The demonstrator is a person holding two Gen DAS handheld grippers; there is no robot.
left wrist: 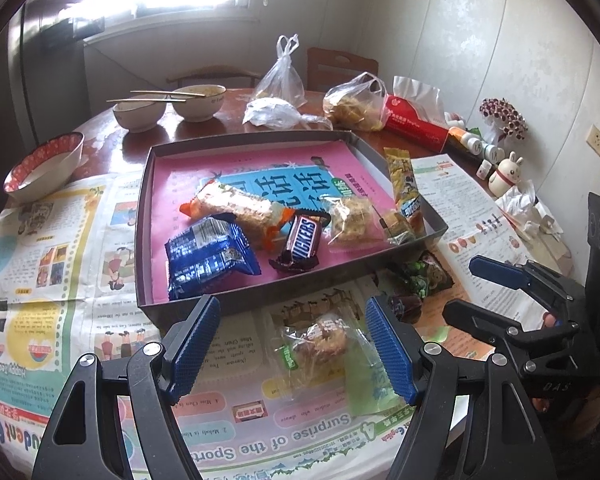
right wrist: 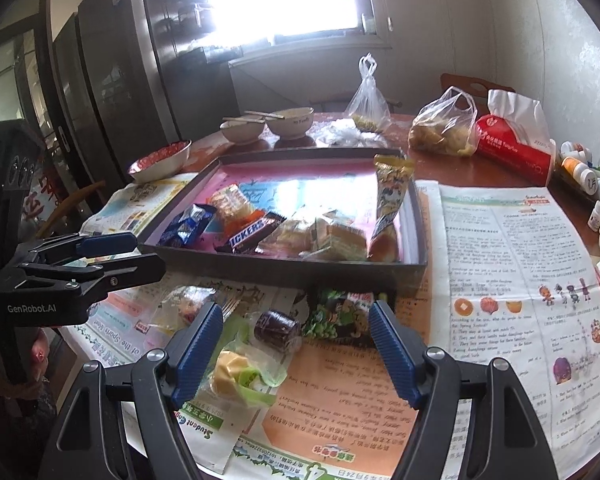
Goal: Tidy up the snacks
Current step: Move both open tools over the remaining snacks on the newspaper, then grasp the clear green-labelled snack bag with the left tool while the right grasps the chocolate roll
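Observation:
A grey tray (left wrist: 260, 294) (right wrist: 284, 268) with a pink lining holds a blue cookie pack (left wrist: 208, 258), a Snickers bar (left wrist: 302, 240) (right wrist: 252, 236), a long rice cracker pack (left wrist: 236, 204), clear-wrapped pastries (left wrist: 352, 220) and a yellow snack pack (left wrist: 402, 184) (right wrist: 390, 196). My left gripper (left wrist: 294, 344) is open over a clear-wrapped pastry (left wrist: 324, 340) on the newspaper in front of the tray. My right gripper (right wrist: 296, 348) is open above a dark wrapped candy (right wrist: 276, 328), a yellow snack in a green wrapper (right wrist: 236, 372) and a green-patterned pack (right wrist: 336, 312).
Bowls with chopsticks (left wrist: 168, 108), a red-rimmed bowl (left wrist: 44, 168), plastic bags (left wrist: 356, 104), a red tissue pack (left wrist: 416, 120), small bottles (left wrist: 480, 144) and a rabbit figurine (left wrist: 506, 176) stand around the table. Newspaper (right wrist: 500, 264) covers the near half.

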